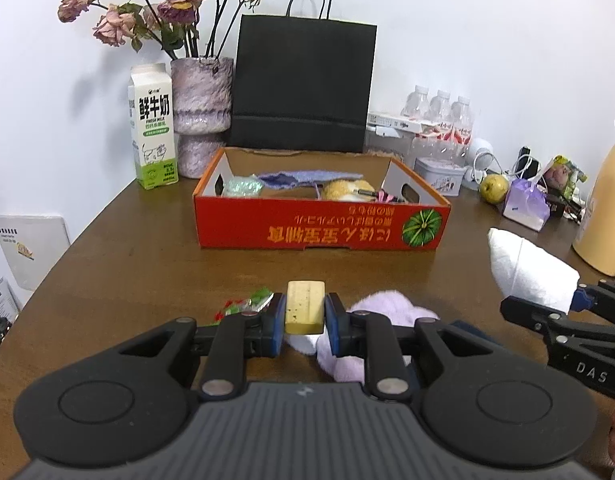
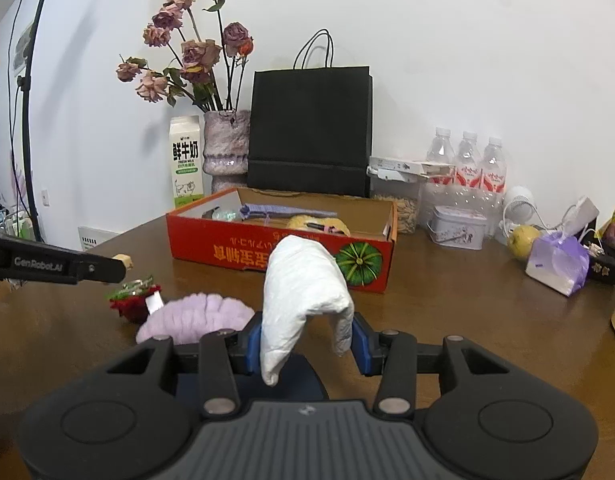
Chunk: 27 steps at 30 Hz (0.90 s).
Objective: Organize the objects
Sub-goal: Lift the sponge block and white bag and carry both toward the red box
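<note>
My left gripper [image 1: 305, 314] is shut on a yellow block [image 1: 305, 305], held above the table in front of the red cardboard box [image 1: 319, 229]. My right gripper [image 2: 307, 338] is shut on a white folded cloth [image 2: 303, 296], which also shows at the right of the left wrist view [image 1: 527, 270]. A purple fluffy cloth [image 2: 195, 320] and a red-green wrapped item [image 2: 133, 298] lie on the table below the left gripper. The box [image 2: 243, 252] holds a blue cloth [image 1: 295, 178], a tan plush item [image 1: 345, 191] and small items.
Behind the box stand a black paper bag [image 1: 303, 84], a vase of dried roses [image 1: 201, 112] and a milk carton [image 1: 152, 128]. At the right are water bottles [image 2: 467, 164], a tin [image 2: 459, 226], a pear [image 2: 521, 240], a purple pouch [image 2: 557, 266] and a yellow flask [image 1: 603, 208].
</note>
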### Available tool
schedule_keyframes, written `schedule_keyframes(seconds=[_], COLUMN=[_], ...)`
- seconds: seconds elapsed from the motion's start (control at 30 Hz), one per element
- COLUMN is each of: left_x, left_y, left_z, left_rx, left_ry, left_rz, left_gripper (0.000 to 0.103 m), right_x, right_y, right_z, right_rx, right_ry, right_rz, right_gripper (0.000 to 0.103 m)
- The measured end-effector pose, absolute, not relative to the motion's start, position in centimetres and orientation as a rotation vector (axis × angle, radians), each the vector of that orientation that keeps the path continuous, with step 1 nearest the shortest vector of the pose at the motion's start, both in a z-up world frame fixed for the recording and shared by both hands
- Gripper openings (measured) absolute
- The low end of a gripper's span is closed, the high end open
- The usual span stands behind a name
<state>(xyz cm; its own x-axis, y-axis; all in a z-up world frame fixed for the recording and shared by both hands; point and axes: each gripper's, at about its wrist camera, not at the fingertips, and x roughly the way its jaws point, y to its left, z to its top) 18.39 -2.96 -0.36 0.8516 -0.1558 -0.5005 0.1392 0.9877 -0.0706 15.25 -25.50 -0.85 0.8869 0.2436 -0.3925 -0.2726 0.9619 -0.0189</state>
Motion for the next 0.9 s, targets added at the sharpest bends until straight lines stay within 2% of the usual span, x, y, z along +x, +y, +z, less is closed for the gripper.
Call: schedule_keyframes(seconds=[0.9], left_x=[25.9], left_y=[-3.3], left_z=[2.7], left_rx=[-0.115], left_ry=[0.457], left_rz=[-0.158], left_gripper=[0.022], right_x=[22.8], right_y=[-22.0], right_z=[2.9], right_rx=[-0.053], right_ry=[0.309], right_rz=[0.285], right_gripper=[0.042])
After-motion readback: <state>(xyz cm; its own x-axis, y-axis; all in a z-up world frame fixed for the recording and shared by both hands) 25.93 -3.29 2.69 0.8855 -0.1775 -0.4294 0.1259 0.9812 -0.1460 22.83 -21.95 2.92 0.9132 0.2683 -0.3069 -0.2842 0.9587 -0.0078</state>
